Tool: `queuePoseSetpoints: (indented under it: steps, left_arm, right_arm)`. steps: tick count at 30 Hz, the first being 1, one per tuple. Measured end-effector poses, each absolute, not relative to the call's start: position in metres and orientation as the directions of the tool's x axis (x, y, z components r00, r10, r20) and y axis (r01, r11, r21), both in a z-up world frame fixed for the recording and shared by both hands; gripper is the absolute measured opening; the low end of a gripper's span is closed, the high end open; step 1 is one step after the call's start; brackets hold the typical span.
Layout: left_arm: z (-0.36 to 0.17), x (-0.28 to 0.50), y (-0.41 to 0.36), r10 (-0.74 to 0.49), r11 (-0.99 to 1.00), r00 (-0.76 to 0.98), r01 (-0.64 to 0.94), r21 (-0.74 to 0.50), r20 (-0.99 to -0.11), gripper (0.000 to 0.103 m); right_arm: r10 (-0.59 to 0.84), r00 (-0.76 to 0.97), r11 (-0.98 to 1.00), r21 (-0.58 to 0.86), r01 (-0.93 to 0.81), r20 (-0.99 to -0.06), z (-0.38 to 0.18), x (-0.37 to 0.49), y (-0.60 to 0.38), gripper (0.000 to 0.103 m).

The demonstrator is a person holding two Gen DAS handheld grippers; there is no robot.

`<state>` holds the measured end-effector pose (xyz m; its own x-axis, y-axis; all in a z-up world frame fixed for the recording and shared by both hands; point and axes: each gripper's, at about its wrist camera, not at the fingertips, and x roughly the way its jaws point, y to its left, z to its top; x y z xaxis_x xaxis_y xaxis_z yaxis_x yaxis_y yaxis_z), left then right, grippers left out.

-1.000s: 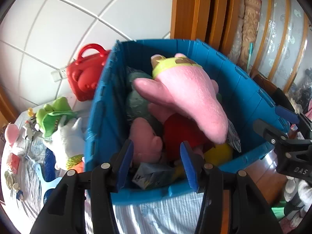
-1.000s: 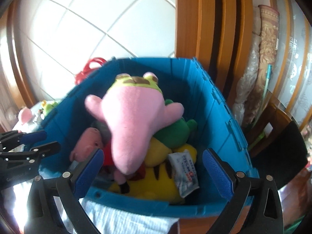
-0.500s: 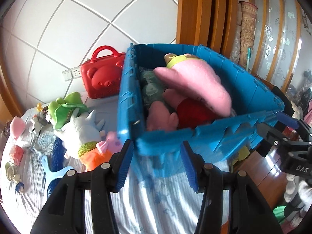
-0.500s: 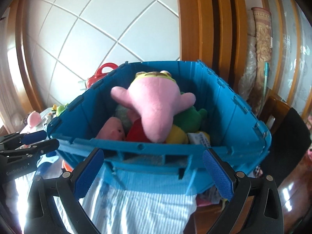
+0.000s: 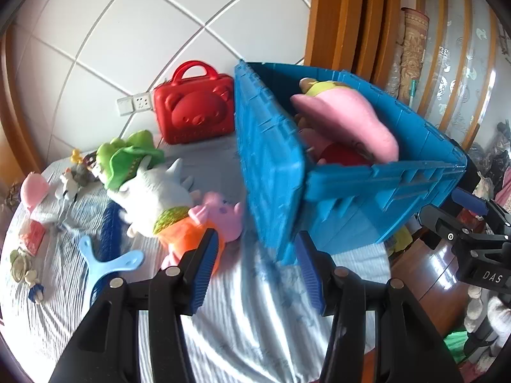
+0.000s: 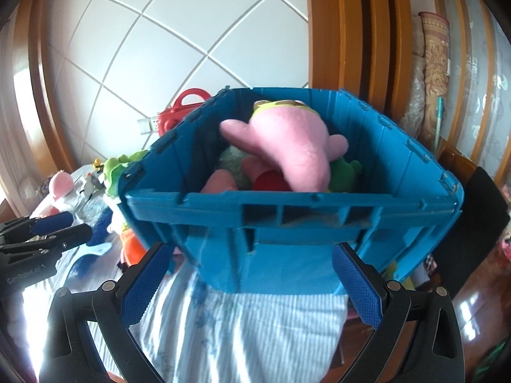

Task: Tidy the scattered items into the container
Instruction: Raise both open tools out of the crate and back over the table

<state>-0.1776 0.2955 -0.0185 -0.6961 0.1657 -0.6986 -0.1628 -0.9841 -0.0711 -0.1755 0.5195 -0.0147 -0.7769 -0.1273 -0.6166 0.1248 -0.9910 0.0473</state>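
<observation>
Both grippers have pulled back and dropped since a second ago: then both cameras looked down into the blue crate (image 5: 348, 198), now they see its outer walls from lower and farther out, with striped bedsheet (image 5: 255, 312) filling the foreground. Left gripper (image 5: 258, 266) has its fingers parted, nothing between them, same gap as before. Right gripper (image 6: 252, 284) is spread wide and empty, also unchanged. Crate sits on the sheet at the bed's right edge, loaded: big pink plush (image 6: 290, 140) lies on top, over a red plush (image 6: 271, 182) and a green plush (image 6: 345, 172); the yellow toy and white packet seen earlier are now hidden behind the near wall. Left view alone shows what's still loose on the bed left of the crate: pink pig plush in orange (image 5: 210, 220) just beside the crate's corner, touching a white plush (image 5: 153, 191), a green plush hat (image 5: 127, 156) behind that, light blue plastic paddle (image 5: 105, 261), small figures (image 5: 70, 182) near the far-left edge, red bear-face case (image 5: 194, 111) against the tiled wall (image 5: 127, 32). Right view only catches fragments of those past the crate's left wall, but shows the crate interior and its near wall straight on. Each view has the other gripper at its frame edge.
</observation>
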Motion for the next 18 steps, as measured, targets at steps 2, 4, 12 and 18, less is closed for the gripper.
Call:
queuePoseSetpoints:
  steps: [2, 4, 12, 18]
  left_arm:
    - [-0.022, -0.173, 0.282, 0.161, -0.985, -0.690, -0.153, -0.074, -0.705, 0.049]
    - [-0.026, -0.169, 0.268, 0.153, -0.987, -0.687, -0.139, -0.078, -0.710, 0.049]
    - [-0.042, -0.155, 0.201, 0.112, -0.993, -0.670, -0.058, -0.098, -0.734, 0.049]
    - [-0.056, -0.147, 0.159, 0.085, -0.995, -0.647, -0.012, -0.102, -0.758, 0.049]
  right_arm:
    - [-0.130, -0.771, -0.990, 0.043, 0.132, -0.623, -0.016, -0.173, 0.507, 0.103]
    - [-0.136, -0.763, -0.989, 0.041, 0.143, -0.631, -0.018, -0.172, 0.494, 0.103]
    - [-0.166, -0.731, -0.979, 0.024, 0.200, -0.662, -0.027, -0.167, 0.435, 0.103]
    - [-0.177, -0.715, -0.974, 0.018, 0.224, -0.676, -0.035, -0.160, 0.398, 0.103]
